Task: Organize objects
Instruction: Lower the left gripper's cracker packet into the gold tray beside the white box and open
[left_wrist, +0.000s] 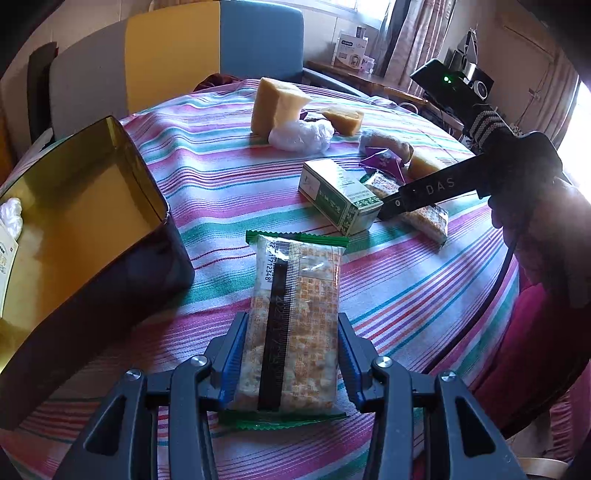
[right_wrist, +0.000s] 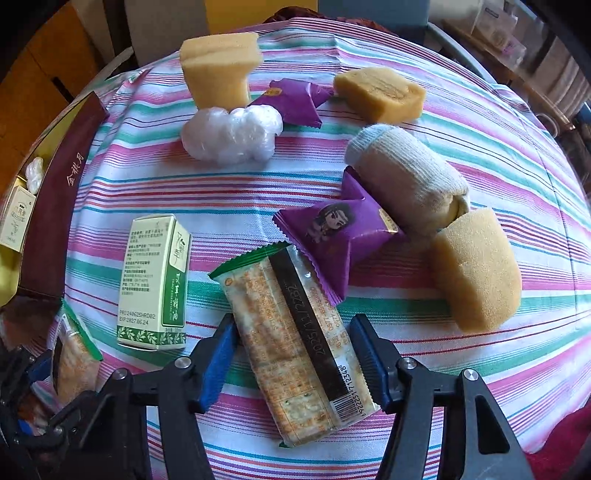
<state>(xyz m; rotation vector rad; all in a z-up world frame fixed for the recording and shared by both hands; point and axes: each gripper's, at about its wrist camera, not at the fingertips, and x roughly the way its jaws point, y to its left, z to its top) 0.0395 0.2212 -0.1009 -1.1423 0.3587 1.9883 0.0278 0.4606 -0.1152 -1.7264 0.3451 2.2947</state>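
Observation:
My left gripper (left_wrist: 291, 350) is shut on a clear cracker packet with green ends (left_wrist: 295, 295), held just above the striped cloth. An open tin with a gold inside (left_wrist: 147, 184) stands to its left, with a small white carton and a plastic wad in it. My right gripper (right_wrist: 293, 350) points steeply down over a second cracker packet (right_wrist: 295, 339) that lies slantwise on the cloth, and its blue pads press both long edges. In the left wrist view the right gripper (left_wrist: 406, 199) sits beside a green and white carton (left_wrist: 340, 199).
On the round striped table (right_wrist: 480, 147) lie three yellow sponges (right_wrist: 221, 70) (right_wrist: 380, 94) (right_wrist: 476, 273), two purple snack packets (right_wrist: 332, 229) (right_wrist: 291, 99), a rolled sock (right_wrist: 402, 177), a white plastic wad (right_wrist: 231, 134) and the green carton (right_wrist: 153, 280). Chairs (left_wrist: 258, 40) stand behind.

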